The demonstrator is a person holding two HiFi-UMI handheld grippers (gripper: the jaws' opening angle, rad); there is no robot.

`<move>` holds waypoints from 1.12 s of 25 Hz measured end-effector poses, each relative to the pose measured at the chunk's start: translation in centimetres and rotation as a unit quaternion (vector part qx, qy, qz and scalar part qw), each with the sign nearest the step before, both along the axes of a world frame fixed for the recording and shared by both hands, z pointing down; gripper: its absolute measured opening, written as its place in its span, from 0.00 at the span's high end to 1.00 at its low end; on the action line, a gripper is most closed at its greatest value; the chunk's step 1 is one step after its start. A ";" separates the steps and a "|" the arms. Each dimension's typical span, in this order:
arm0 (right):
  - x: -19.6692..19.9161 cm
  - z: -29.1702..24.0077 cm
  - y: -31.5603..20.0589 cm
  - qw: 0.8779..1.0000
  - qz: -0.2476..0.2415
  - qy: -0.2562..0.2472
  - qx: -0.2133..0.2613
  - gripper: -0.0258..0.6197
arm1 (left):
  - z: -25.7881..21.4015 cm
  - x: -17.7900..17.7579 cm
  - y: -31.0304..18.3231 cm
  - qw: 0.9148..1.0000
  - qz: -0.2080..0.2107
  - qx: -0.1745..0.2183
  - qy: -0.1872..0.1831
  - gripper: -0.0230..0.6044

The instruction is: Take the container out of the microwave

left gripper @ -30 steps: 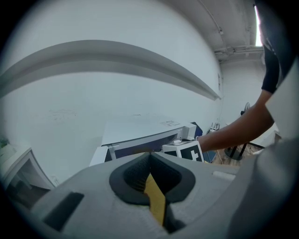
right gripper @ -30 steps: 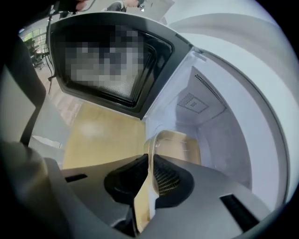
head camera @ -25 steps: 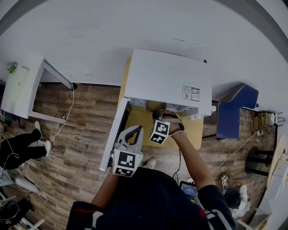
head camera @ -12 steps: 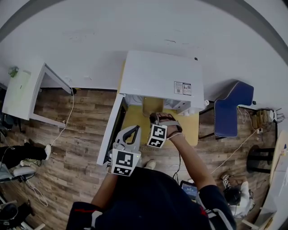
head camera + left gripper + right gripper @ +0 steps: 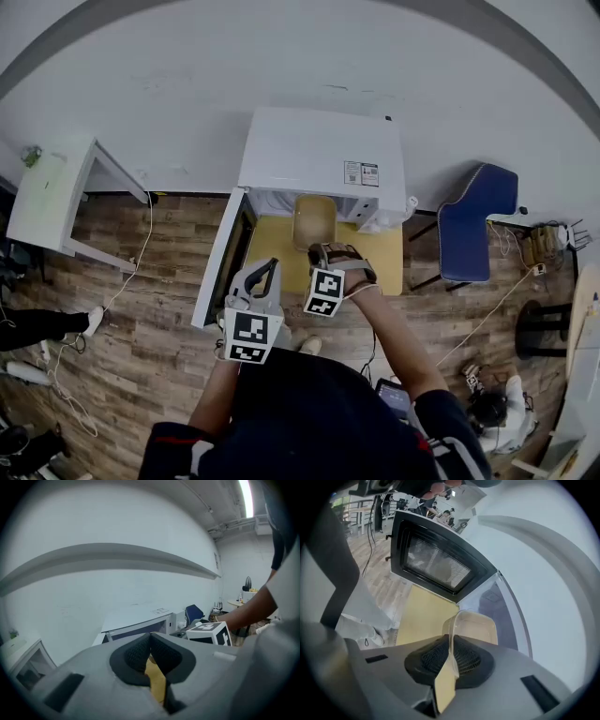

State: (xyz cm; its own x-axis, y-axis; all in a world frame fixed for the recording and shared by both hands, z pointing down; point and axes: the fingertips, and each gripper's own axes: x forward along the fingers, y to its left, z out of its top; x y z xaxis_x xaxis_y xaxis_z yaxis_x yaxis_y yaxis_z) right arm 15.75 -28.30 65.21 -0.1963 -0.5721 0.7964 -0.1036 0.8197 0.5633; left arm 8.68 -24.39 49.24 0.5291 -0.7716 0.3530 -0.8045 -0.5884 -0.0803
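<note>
The white microwave (image 5: 319,159) stands on a yellow table (image 5: 279,262) with its door (image 5: 216,261) swung open to the left. A clear plastic container (image 5: 314,218) hangs just in front of the microwave's opening, above the table. My right gripper (image 5: 325,251) is shut on its near rim. In the right gripper view the container (image 5: 472,624) rim runs between the shut jaws of the right gripper (image 5: 450,642), with the dark door (image 5: 436,565) to the left. My left gripper (image 5: 260,278) is shut with nothing in it, near the door's edge; the left gripper (image 5: 150,641) points toward the microwave (image 5: 140,624).
A blue chair (image 5: 476,225) stands right of the table. A white desk (image 5: 52,192) is at the far left by the wall. Cables (image 5: 141,244) trail across the wooden floor. A person's legs and shoe (image 5: 56,323) show at the left edge.
The right gripper has drawn back toward me with the container, which has come from the microwave's mouth out over the yellow table. The left gripper stayed shut near the door.
</note>
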 end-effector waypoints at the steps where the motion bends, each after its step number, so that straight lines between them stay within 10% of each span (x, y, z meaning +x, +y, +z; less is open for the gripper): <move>1: 0.2 -0.1 0.5 1.000 0.000 -0.001 0.001 0.91 | -0.1 0.2 0.4 1.000 -0.001 0.002 -0.001 0.94; 28: 1.9 -4.1 7.4 0.999 -0.002 -0.022 0.033 0.91 | -0.2 1.6 5.0 0.999 -0.010 0.024 -0.020 0.94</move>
State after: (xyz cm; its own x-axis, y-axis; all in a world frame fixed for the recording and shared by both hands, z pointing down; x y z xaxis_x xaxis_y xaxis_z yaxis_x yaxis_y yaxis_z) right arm 17.70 -20.87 61.11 -0.2329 -0.6229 0.7468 -0.1270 0.7808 0.6117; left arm 10.29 -19.37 48.99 0.4991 -0.7985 0.3366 -0.8118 -0.5667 -0.1407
